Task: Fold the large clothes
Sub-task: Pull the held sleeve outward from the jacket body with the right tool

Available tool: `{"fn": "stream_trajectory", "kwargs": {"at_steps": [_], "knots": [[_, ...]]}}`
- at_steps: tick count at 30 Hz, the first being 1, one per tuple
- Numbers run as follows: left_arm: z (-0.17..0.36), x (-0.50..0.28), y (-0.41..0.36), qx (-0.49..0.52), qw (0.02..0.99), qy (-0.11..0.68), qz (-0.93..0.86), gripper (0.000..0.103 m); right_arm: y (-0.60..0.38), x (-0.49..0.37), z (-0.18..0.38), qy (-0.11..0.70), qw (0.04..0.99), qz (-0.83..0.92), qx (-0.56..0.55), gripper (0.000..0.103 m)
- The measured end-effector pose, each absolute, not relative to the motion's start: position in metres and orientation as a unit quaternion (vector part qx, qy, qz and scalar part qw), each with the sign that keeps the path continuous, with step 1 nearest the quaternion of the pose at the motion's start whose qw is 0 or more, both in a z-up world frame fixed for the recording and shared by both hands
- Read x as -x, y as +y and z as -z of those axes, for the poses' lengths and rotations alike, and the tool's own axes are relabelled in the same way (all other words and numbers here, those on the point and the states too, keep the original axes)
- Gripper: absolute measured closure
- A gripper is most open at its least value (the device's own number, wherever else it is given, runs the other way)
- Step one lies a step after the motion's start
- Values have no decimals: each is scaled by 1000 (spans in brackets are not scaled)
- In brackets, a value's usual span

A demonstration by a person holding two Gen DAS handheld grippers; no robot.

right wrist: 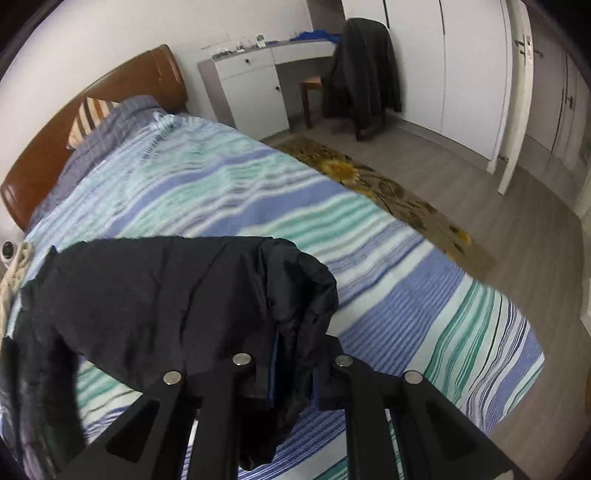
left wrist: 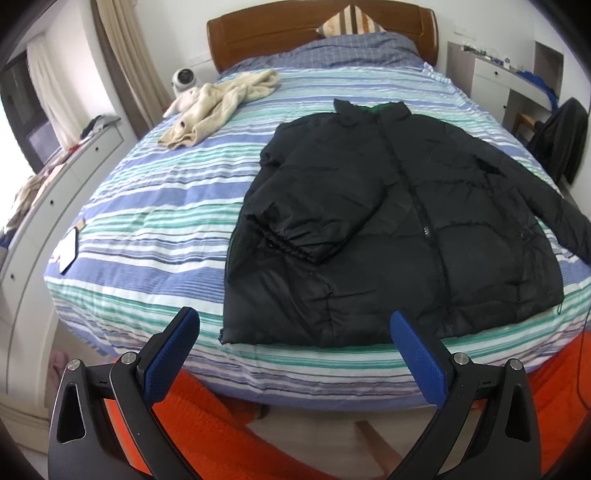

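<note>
Left wrist view: left gripper (left wrist: 295, 332) spread wide, blue pads (left wrist: 170, 354) bare, holding nothing, hovering off the near edge of the striped bed (left wrist: 147, 229). Black jacket (left wrist: 399, 229) flat on the bed's right half, front up, collar toward the far wooden headboard (left wrist: 280, 33). Left sleeve (left wrist: 314, 229) folded in across the chest, cuff near the zip; right sleeve trailing out toward the bed's right edge. Cream sweater (left wrist: 218, 103) crumpled far left on the bed, well apart from the jacket.

Right wrist view: right gripper (right wrist: 293, 373) closed narrow on a bunch of the jacket (right wrist: 155, 295), dark fabric pinched between the fingers and lifted off the bedspread (right wrist: 406, 280). Rest of the garment spreading left, draping down at the near left. Floral rug (right wrist: 388, 192) on the floor beyond the bed's right side; chair draped with a dark coat (right wrist: 362, 74) far off by the white desk (right wrist: 255, 85).
</note>
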State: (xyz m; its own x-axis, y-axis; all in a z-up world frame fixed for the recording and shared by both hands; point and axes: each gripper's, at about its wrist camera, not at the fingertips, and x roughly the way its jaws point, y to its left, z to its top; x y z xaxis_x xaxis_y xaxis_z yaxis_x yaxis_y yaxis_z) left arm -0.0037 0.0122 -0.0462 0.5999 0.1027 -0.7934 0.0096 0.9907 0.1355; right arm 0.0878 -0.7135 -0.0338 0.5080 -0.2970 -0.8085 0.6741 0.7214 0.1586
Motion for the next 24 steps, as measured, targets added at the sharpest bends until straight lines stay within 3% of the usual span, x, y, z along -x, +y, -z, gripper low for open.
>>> {"fn": "stream_trajectory", "kwargs": {"at_steps": [3,5,6,7,14,20,21,23,24], "knots": [[51,2,15,-63,890,450,-29,0,-715,-85,45,413,825,301,-243,81],[56,-1,20,-65,889,452,-32,0,-720,-79,44,415,815,323,-243,61],[58,-3,24,-63,889,453,-33,0,-720,-72,41,410,812,335,-246,36],[60,-5,28,-58,888,454,-33,0,-723,-62,38,401,810,344,-254,18],[75,-48,75,70,880,469,16,0,-689,-13,5,359,833,359,-220,17],[121,-126,59,65,876,477,10,1,-604,-3,-21,325,881,295,-179,17],[130,-137,53,54,872,486,5,4,-589,-4,-24,320,888,281,-174,17],[139,-150,41,31,870,492,0,21,-552,-9,-29,317,905,241,-153,17],[141,-152,35,16,870,493,-6,35,-539,-11,-29,318,910,226,-143,17]]}}
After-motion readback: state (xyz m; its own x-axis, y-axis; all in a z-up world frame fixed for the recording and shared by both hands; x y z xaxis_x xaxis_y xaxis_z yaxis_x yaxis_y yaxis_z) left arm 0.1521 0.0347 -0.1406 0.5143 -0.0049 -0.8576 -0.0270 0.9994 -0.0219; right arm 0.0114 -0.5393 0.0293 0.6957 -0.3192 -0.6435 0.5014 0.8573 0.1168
